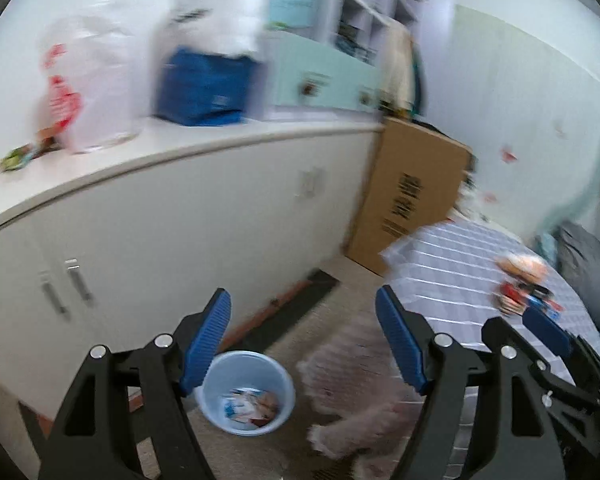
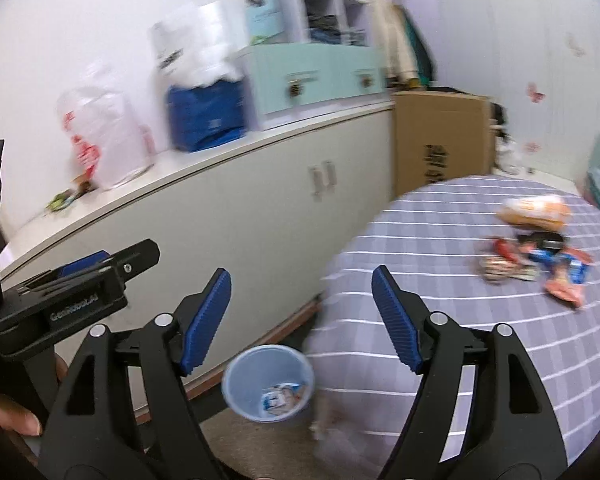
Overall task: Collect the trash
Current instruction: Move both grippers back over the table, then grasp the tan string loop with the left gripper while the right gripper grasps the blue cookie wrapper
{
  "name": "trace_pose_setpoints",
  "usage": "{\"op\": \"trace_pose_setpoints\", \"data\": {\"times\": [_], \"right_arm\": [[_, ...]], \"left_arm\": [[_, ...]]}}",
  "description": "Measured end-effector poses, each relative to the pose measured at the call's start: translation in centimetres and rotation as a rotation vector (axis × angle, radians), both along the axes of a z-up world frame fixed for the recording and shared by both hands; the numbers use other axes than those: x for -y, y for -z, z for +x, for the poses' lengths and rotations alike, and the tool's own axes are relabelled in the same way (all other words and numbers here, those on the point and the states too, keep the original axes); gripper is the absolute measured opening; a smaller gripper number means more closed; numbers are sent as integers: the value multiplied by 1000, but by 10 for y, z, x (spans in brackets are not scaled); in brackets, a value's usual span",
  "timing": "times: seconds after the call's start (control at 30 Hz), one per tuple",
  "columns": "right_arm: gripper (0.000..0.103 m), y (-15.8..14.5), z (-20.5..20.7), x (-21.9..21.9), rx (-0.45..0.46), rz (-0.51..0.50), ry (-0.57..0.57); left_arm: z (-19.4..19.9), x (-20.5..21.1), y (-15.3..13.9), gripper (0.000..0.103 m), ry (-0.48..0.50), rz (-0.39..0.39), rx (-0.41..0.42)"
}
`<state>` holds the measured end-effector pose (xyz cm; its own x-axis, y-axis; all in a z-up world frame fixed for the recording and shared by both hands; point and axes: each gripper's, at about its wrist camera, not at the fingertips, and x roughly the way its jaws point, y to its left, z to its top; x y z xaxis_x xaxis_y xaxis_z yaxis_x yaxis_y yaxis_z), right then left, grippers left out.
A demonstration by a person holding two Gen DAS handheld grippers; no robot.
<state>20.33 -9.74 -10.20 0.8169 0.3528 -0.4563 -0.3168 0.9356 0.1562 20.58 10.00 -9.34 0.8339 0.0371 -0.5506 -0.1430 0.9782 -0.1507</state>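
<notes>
A light blue bin (image 1: pixel 246 392) stands on the floor by the white cabinet, with a few wrappers in its bottom; it also shows low in the right wrist view, bin (image 2: pixel 268 384). A blurred heap of snack wrappers (image 2: pixel 540 256) lies on the lilac checked tablecloth (image 2: pixel 440 280), with the wrappers (image 1: pixel 524 284) at the right of the left wrist view. My left gripper (image 1: pixel 303 292) hangs open above the bin with nothing between its blue pads. My right gripper (image 2: pixel 300 274) is open too and holds nothing. Each gripper shows in the other's view: right gripper (image 1: pixel 548 328), left gripper (image 2: pixel 84 272).
A long white cabinet (image 1: pixel 180 208) carries plastic bags (image 1: pixel 92 84), a blue bag (image 1: pixel 204 84) and a mint drawer chest (image 1: pixel 320 76). A cardboard box (image 1: pixel 412 192) stands at its end. Something fluffy and pale pink (image 1: pixel 352 392), perhaps a small dog, is beside the bin. A hand (image 2: pixel 12 412) holds the left gripper.
</notes>
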Motion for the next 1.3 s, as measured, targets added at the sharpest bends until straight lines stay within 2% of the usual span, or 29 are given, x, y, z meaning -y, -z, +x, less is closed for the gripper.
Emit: {"op": "trace_pose_setpoints", "data": {"times": [0.07, 0.2, 0.3, 0.43, 0.57, 0.73, 0.8, 0.87, 0.9, 0.93, 1.03, 1.1, 1.2, 1.3], "right_arm": [[74, 1, 0, 28, -8, -2, 60], [74, 13, 11, 89, -49, -27, 172], [74, 26, 18, 141, -102, -26, 267], [74, 38, 25, 194, -150, -11, 350], [73, 46, 32, 220, -185, 14, 373], [73, 52, 35, 239, -227, 46, 371], [74, 53, 39, 242, -243, 52, 366], [74, 57, 48, 244, -279, 50, 362], [74, 58, 52, 243, -288, 51, 360], [74, 59, 55, 243, -299, 53, 359], [76, 62, 63, 241, -316, 61, 354], [82, 62, 68, 238, -321, 62, 348], [82, 66, 82, 227, -355, 26, 324], [82, 64, 91, 222, -338, -20, 353]], "left_arm": [[13, 28, 2, 73, 89, 12, -27], [48, 105, 14, 73, 330, 70, -99], [64, 149, 23, 73, 435, 96, -117], [87, 213, 41, 67, 561, 202, -142], [98, 243, 55, 61, 600, 253, -156], [118, 267, 69, 42, 647, 287, -195], [124, 267, 70, 37, 645, 268, -197], [131, 267, 69, 20, 642, 238, -201], [134, 266, 68, 6, 640, 224, -206], [136, 266, 68, 1, 634, 212, -208], [140, 258, 65, 0, 609, 169, -196], [140, 252, 62, 0, 584, 150, -181], [136, 239, 53, 0, 548, 105, -145], [136, 234, 51, 2, 576, 66, -153]]}}
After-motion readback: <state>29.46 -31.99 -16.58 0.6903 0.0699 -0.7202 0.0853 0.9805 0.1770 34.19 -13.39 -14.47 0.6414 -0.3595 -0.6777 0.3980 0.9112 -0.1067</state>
